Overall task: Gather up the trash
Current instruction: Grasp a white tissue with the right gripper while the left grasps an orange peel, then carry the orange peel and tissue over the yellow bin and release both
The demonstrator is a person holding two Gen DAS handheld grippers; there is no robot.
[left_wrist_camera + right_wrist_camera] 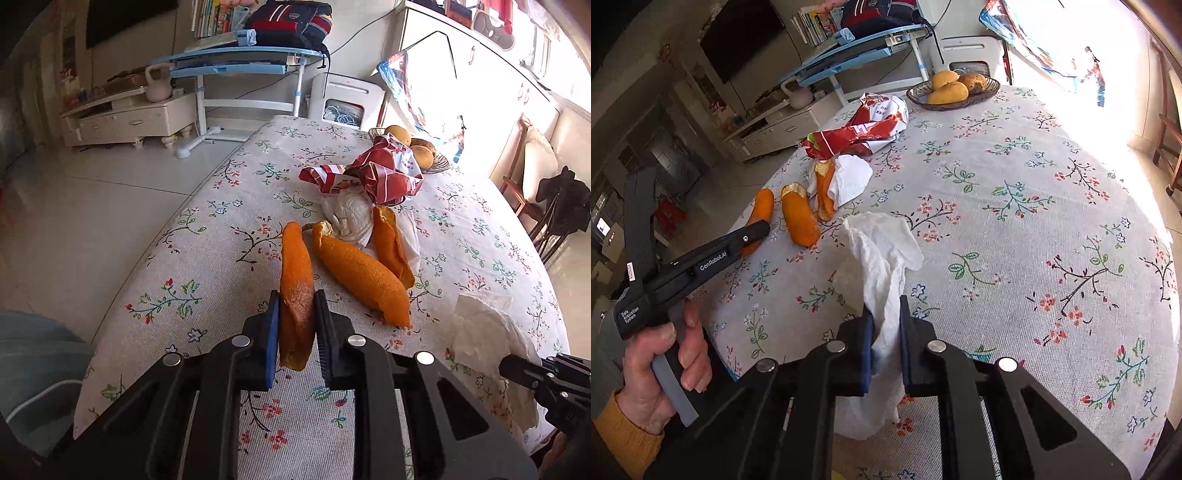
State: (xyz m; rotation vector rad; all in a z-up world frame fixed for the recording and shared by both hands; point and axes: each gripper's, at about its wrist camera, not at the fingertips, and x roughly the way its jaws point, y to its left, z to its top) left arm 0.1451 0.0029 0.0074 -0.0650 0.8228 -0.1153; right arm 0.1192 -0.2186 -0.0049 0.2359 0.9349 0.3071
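Left wrist view shows the left gripper [295, 332] at lower centre, its jaws clamped narrow on one orange peel strip [295, 280] that stands between the pads. Right wrist view shows the right gripper [886, 343] at lower centre pinching a crumpled white tissue [886, 258], which trails up from the jaws over the floral tablecloth [1034, 184]. So two pieces are gripped, but nothing looks binned yet, and no trash bin shows in either view.

Still lying on the cloth, toward the upper left of the right wrist view: a second peel [799, 218], a third peel [824, 188] against another white napkin [849, 177], and a red-and-white wrapper [864, 125]. The bowl of fruit [955, 92] beyond is probably not trash. By my judgement the collecting is at an early stage, with most of the litter left.
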